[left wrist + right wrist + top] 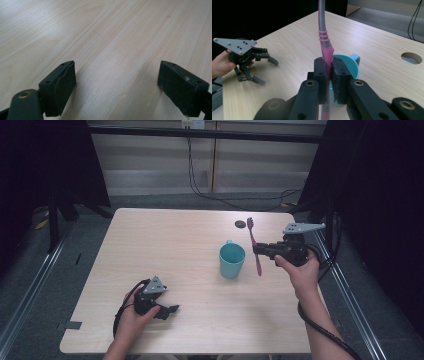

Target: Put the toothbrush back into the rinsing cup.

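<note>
- Right gripper (pixel 260 251) held above the surface (pixel 165 245) at about 3 o'clock in the high view, fingers (pixel 321 72) pressed together and pinching the pink toothbrush (pixel 254 247) around its handle.
- Toothbrush roughly upright in the right gripper view, grey neck rising at 12 o'clock; in the high view, head toward 12 o'clock and handle end toward 6 o'clock, just beside the cup at its 3 o'clock.
- Teal cup (pixel 232 261) upright near the middle of the surface, mouth open, handle at its 12 o'clock; right behind the pinched handle in the right gripper view.
- Left gripper (pixel 170 310) low at 7 o'clock, well apart from the cup, fingers (pixel 61 87) spread wide with bare wood between them.
- Small dark round hole (pixel 240 224) in the surface at 1 o'clock, near the toothbrush head.
</note>
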`<action>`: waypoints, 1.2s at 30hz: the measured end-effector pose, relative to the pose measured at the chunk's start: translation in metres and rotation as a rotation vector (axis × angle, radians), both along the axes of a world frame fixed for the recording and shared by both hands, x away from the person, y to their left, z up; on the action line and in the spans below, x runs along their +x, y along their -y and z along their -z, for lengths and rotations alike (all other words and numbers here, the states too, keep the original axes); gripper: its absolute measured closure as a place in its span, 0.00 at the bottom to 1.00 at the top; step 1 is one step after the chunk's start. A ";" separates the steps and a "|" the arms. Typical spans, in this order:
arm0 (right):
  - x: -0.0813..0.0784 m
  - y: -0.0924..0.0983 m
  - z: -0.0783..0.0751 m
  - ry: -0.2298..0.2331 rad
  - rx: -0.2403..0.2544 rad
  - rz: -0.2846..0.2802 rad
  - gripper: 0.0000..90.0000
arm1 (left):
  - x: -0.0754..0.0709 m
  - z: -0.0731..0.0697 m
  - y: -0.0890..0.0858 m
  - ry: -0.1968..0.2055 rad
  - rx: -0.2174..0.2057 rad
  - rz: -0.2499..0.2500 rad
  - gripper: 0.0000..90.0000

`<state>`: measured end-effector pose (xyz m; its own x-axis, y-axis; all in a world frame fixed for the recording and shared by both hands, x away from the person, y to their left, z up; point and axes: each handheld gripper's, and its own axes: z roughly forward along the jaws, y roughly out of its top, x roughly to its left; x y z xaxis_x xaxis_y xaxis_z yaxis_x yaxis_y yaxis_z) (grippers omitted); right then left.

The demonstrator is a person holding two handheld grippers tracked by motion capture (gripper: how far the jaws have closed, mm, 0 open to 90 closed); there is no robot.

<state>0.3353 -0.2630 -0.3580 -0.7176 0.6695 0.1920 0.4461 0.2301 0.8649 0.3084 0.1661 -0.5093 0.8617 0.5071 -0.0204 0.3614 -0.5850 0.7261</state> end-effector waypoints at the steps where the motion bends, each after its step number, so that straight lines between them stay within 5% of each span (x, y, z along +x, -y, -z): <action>1: 0.001 0.000 0.000 -0.002 0.000 0.002 0.92 | 0.000 0.000 0.000 0.000 0.000 0.000 0.17; 36: 0.018 -0.012 -0.003 0.044 0.017 0.087 0.92 | 0.000 0.000 0.001 -0.002 -0.009 -0.007 0.17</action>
<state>0.3532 -0.2510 -0.3549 -0.6648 0.7264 0.1741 0.4257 0.1769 0.8874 0.3080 0.1656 -0.5096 0.8578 0.5132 -0.0267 0.3670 -0.5754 0.7309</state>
